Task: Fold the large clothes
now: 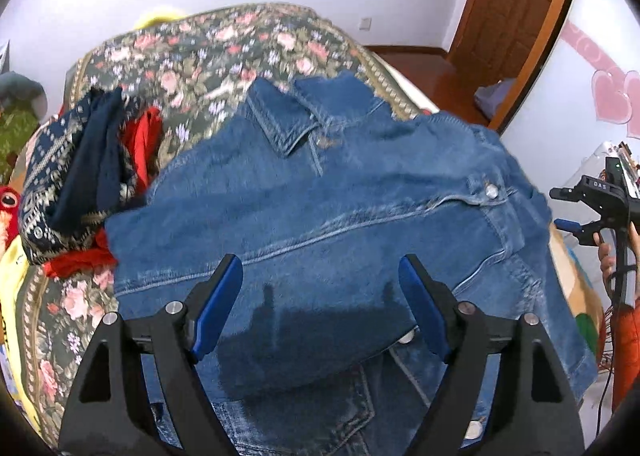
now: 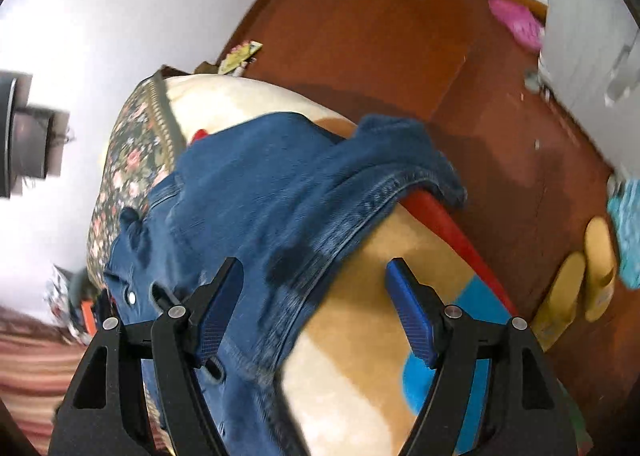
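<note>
A: Denim first: blue denim jacket (image 1: 328,192) on the floral bedspread (image 1: 192,56), beneath the left gripper (image 1: 320,296), spread, holding nothing.

B: Right gripper (image 2: 316,300) likewise spread, over the jacket's hem. Far sleeve overhanging; could slide off.

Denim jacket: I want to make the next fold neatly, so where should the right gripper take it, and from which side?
Probably the stitched edge of the denim jacket lying over the tan blanket. It is a thick free border just ahead of the open right gripper, so come down from the blanket side, one finger sliding under the edge.
</note>
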The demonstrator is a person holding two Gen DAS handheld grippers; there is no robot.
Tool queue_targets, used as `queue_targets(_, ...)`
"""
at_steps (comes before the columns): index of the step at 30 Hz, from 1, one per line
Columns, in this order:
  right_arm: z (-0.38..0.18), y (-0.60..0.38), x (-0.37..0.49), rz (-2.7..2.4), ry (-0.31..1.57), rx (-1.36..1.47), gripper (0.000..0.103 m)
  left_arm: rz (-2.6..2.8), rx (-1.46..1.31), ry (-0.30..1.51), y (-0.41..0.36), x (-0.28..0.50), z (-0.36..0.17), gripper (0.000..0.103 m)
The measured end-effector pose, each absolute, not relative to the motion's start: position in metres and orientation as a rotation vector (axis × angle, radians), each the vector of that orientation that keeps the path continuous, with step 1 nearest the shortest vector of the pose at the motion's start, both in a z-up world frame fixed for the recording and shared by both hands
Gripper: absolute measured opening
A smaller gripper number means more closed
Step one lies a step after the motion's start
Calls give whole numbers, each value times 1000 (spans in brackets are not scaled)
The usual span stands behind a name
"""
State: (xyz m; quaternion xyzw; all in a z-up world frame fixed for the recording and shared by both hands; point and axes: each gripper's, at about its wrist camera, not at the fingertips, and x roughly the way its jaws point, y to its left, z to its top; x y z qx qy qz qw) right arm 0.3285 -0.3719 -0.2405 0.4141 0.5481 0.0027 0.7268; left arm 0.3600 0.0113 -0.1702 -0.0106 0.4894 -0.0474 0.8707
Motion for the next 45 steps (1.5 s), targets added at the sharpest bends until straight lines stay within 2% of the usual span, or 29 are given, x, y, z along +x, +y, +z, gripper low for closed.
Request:
queue_targets(3,-247,-372,335,-12,1188,931,73,-81,-41,1047,21,361,-182,80)
queue_targets(7,-253,-372,353,-66,1166,912,69,-60,-76,1065,33,360,-190,80)
queue_targets(13,-262,-379,367,-165,1149,951,45,-45,-105,1065,43,356,-193,80)
queue_targets(17,-247,-371,369,-200,1133,859,27,-42,-100,1064,44,351,-192,80)
queue_targets(20,-226,-366,366,-207,1092,766,21,-42,-92,1053,45,346,-187,80)
queue_targets(29,-120,-329,351,-26,867,618,17,-49,-44,994,44,323,-160,80)
queue_targets(35,-70,-264,335,158,801,481,16,-49,-47,966,48,305,-147,80)
queue_targets(39,-76,-229,324,242,834,413,16,-39,-62,960,55,294,-144,80)
queue_targets(45,-115,-196,312,314,986,355,16,-14,-94,967,68,282,-145,80)
